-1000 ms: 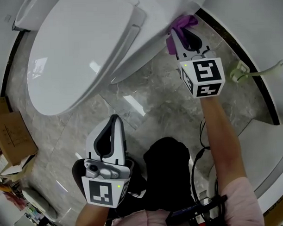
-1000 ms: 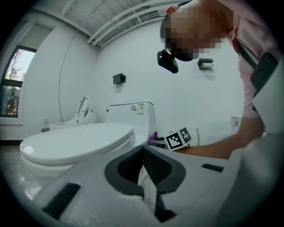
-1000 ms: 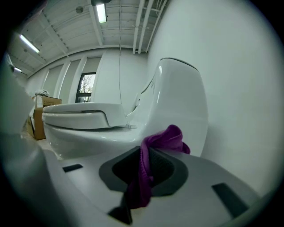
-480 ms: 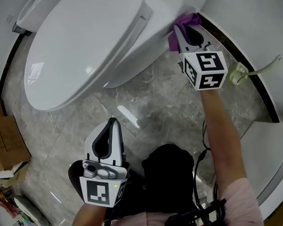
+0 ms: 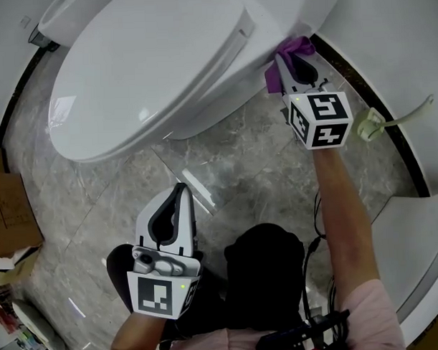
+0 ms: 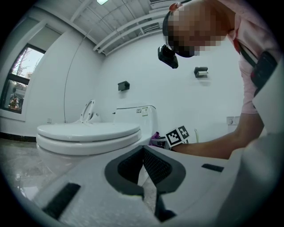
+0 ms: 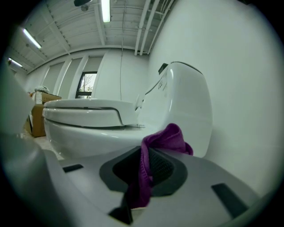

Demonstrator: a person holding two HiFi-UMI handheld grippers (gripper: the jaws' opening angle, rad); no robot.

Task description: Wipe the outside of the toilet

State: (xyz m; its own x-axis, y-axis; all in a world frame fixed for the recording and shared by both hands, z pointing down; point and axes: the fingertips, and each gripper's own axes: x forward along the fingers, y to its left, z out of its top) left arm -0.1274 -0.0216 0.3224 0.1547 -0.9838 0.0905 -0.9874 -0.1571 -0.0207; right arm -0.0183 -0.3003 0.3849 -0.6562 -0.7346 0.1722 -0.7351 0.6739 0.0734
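In the head view the white toilet [image 5: 165,72] fills the upper left of the frame, its lid down and glossy, over a grey marble floor [image 5: 240,155]. The right tongs [image 5: 281,61] reach up to the upper right of centre, where the toilet's side curves back toward the tank, and they are clamped on a purple cloth [image 5: 293,46]. The cloth bunches out past the tips and lies against the white outer wall of the toilet just below the rear of the seat. In the right gripper view the same cloth [image 7: 166,137] runs down between the two dark pads as a pinched strip and blooms into a loose fold above them, with the bowl to the left and the tall tank [image 7: 186,102] behind it. The bare forearm [image 5: 342,209] carrying these tongs stretches down to the lower right of the frame, ending in a pink sleeve [image 5: 367,309]. The left tongs [image 5: 180,190] sit low in the frame, left of centre, well apart from the toilet and above the floor; in the left gripper view their tips meet with nothing gripped between them, and only floor shows through the gap lower down. A cardboard box [image 5: 9,214] stands at the left edge of the head view, and a pale green object [image 5: 371,122] with a thin stem lies by the dark skirting at the right edge.
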